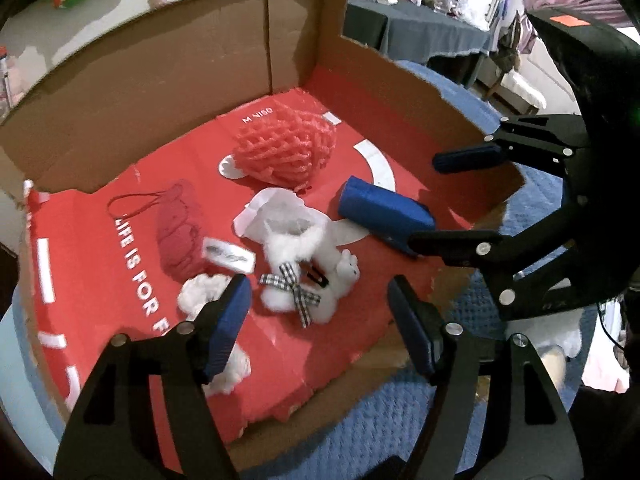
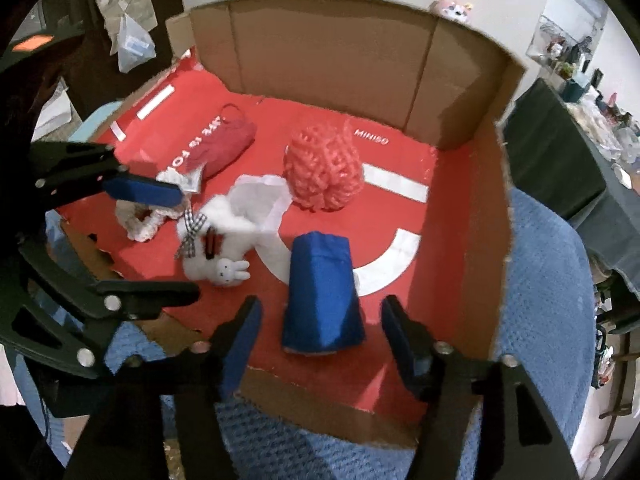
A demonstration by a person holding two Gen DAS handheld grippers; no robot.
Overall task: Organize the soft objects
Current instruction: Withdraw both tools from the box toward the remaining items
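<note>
Left gripper (image 1: pixel 320 320), jaws wide and empty, partly hides fluffy scrunchie (image 1: pixel 200 294) at 7 o'clock; right gripper (image 2: pixel 320 336), jaws wide, straddles smooth blue pouch (image 2: pixel 322 292) without touching.

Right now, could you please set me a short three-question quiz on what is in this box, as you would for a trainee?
1. True or false: the blue pouch lies inside the cardboard box.
2. Which item sits nearest the box's back wall? A) white bunny toy B) coral mesh puff C) blue pouch
3. Fill in: the fingers of the right gripper stand ___ on either side of the pouch, not pressing it.

Key: 1 true; 2 B; 3 open
</note>
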